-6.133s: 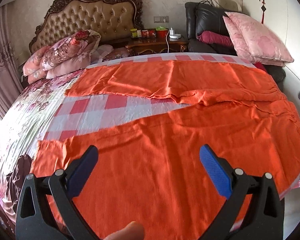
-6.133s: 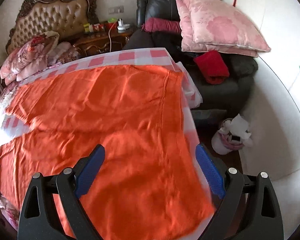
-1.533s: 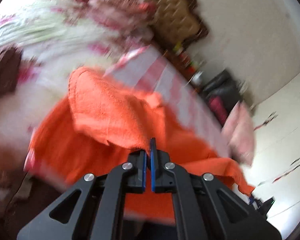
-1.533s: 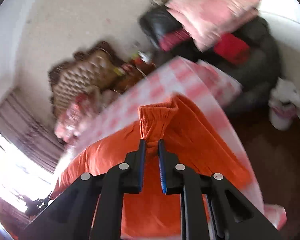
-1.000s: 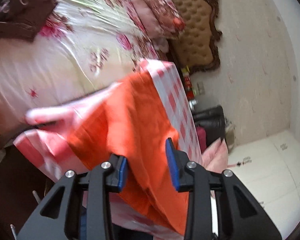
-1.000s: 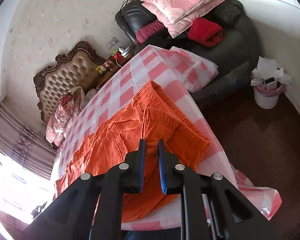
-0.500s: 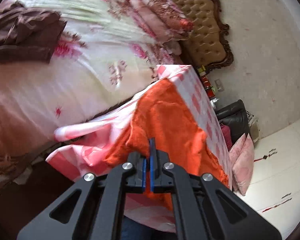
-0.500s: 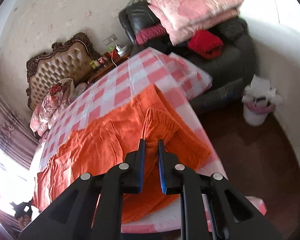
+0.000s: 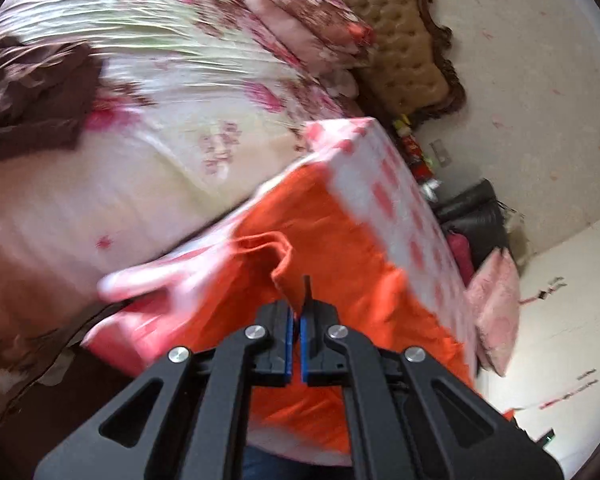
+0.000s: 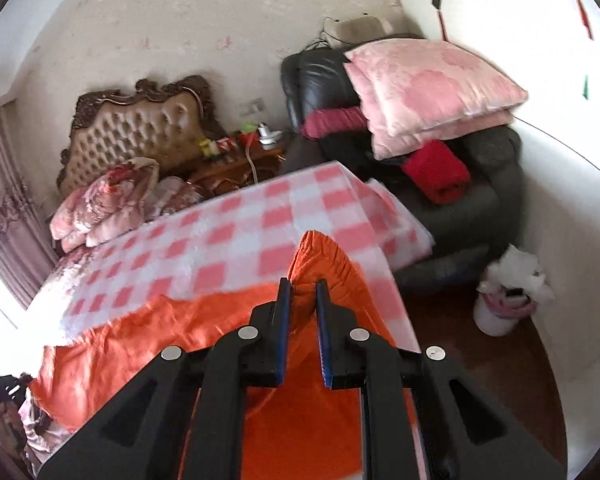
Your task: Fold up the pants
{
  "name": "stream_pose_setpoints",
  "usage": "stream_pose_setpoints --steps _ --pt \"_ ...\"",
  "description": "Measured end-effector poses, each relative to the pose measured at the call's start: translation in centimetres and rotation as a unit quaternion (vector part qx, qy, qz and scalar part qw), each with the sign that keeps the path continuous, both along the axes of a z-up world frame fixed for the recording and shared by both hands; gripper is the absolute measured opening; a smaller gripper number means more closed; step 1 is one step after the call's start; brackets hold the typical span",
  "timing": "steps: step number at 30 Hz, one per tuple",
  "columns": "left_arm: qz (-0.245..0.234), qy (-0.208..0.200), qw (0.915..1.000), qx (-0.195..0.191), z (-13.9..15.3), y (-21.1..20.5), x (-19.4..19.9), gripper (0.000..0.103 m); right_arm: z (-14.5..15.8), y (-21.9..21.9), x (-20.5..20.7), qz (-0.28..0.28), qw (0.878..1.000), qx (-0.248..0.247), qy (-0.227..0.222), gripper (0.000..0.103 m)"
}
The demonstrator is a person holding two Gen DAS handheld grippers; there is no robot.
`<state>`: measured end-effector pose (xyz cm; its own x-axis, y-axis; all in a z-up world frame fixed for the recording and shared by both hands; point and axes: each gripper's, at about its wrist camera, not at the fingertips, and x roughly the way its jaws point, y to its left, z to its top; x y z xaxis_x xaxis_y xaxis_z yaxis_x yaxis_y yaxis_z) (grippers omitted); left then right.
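A home bedroom — tufted headboard [image 10: 140, 128], bed [image 10: 228, 240], pillows [image 10: 428, 80].

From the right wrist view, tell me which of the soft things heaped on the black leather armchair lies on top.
The upper pale pink satin pillow tops the heap. It rests on a second pink pillow; the dark red roll and bright red folded cloth sit lower.

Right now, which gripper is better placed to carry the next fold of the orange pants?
Right gripper: its fingers visibly bunch the gathered waistband of the orange pants. The left gripper pinches only a thin edge.
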<state>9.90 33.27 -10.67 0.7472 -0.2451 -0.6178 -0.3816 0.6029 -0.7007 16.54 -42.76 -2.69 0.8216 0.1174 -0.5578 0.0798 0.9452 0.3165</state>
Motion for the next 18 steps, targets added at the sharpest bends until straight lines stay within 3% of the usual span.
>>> stream_pose_setpoints --steps 2,3,5,7,9,14,18 --pt "-0.015 0.004 0.9999 0.004 2.1 0.1 2.9 0.001 1.0 -0.2 2.5 -0.002 1.0 0.013 0.009 0.014" --pt "-0.023 -0.016 0.9993 0.024 4.5 0.0 4.5 0.001 1.5 -0.3 3.0 -0.002 1.0 0.014 0.004 0.014" --pt "-0.002 -0.078 0.9959 0.046 9.6 0.1 4.4 0.001 3.6 -0.3 2.6 -0.005 0.999 0.013 -0.04 0.014" --pt "0.004 -0.1 0.9926 0.069 11.6 -0.2 3.0 0.001 4.8 -0.1 0.8 -0.016 0.997 -0.007 -0.077 0.014" --pt "-0.003 -0.082 0.995 0.057 10.1 -0.3 1.6 0.001 3.6 -0.7 0.2 -0.019 0.998 -0.012 -0.062 0.014" --pt "-0.008 -0.019 0.9996 0.02 1.5 -0.6 -2.8 0.001 -3.3 -2.3 -1.8 -0.023 1.0 0.003 0.02 0.013" --pt "0.0 0.002 0.9998 -0.019 -3.6 0.1 -5.0 0.001 -7.1 -3.5 -3.1 -0.032 0.998 0.027 0.054 0.013"
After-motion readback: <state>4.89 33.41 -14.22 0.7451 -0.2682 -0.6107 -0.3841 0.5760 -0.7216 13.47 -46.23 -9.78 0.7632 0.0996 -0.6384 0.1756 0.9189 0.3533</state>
